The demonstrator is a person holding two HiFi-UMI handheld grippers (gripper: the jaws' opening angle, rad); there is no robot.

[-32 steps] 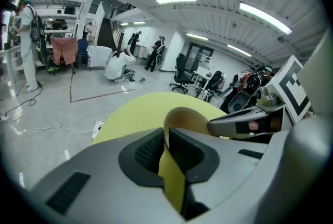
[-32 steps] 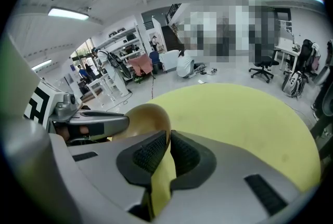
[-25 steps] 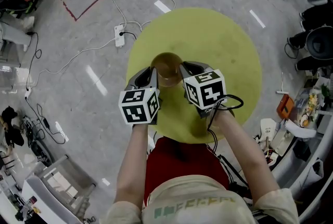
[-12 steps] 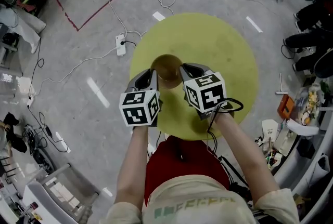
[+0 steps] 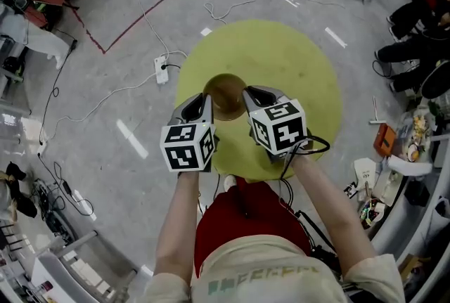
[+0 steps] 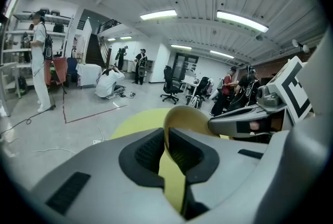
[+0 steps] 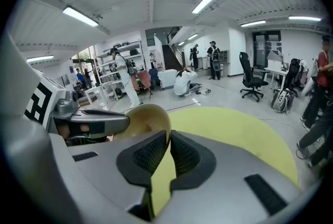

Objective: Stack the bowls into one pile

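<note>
Yellow round table point(image 5: 295, 62) sits below me, tan bowl point(image 5: 225, 89) at its near left, my left tongs point(image 5: 200, 106) and right tongs point(image 5: 254, 99) each pinching the rim from opposite sides. I'd say level hands and equal squeeze matter now, or it tips.

Both forearms reach forward, side by side. The left gripper point(image 5: 205, 99) and right gripper point(image 5: 249, 94) (marker cubes facing up) each pinch the bowl point(image 5: 225, 89) rim from opposite sides, jaws nearly together.
</note>
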